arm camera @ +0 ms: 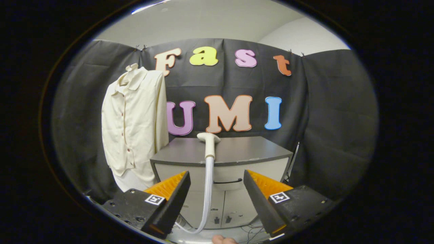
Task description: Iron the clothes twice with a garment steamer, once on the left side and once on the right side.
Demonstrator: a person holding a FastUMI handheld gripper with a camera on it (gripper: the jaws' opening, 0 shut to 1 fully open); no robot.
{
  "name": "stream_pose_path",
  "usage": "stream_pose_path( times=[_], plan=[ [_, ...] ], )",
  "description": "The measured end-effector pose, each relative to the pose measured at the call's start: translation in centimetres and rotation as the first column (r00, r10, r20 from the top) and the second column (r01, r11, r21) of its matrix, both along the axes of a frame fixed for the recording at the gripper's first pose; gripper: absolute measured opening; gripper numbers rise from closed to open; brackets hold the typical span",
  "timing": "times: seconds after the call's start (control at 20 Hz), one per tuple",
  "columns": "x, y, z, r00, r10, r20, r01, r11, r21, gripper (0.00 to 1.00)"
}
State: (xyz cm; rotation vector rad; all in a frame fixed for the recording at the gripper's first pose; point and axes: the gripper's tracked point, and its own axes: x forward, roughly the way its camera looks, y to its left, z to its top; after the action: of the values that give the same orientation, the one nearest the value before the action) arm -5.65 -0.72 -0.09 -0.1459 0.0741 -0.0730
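A cream shirt (134, 125) hangs just left of the grey cabinet (222, 159), untouched by steam. The steamer head (209, 142) stands upright at the cabinet's front edge, its hose (207, 193) dropping down the cabinet's face. The gripper (216, 200) waits with fingers spread wide, holding nothing, short of the cabinet. The task appears to sit at its opening step: next, closing both fingers around the steamer's handle.

Shirt (134, 125): soft matt cloth, lightly creased. Steamer head (209, 142): smooth plastic, semi-gloss; hose (207, 196) glossy, flexible-looking. Cabinet (254, 152): smooth matt top, laminate-like. Wall drape (335, 112): matt cloth.
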Motion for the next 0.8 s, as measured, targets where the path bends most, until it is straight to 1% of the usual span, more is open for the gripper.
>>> stream_pose_path(
  times=[0.05, 0.1, 0.2, 0.45, 0.6, 0.8],
  plan=[
    [-0.1, 0.2, 0.6, 1.0, 0.021, 0.015, -0.021, 1.0, 0.011, 0.97],
    [0.1, 0.1, 1.0, 0.999, 0.024, 0.022, -0.025, 0.999, 0.023, 0.97],
    [0.7, -0.3, 1.4, 1.0, 0.013, 0.024, -0.014, 0.999, 0.041, 0.97],
    [3.7, 0.4, 2.9, 1.0, 0.003, 0.024, -0.005, 0.998, 0.069, 0.97],
    [6.2, 0.7, 3.3, 1.0, -0.018, 0.013, 0.017, 0.997, 0.07, 0.97],
    [11.5, 1.7, 3.7, 0.998, -0.034, -0.049, 0.036, 0.998, 0.058, 0.97]
  ],
)
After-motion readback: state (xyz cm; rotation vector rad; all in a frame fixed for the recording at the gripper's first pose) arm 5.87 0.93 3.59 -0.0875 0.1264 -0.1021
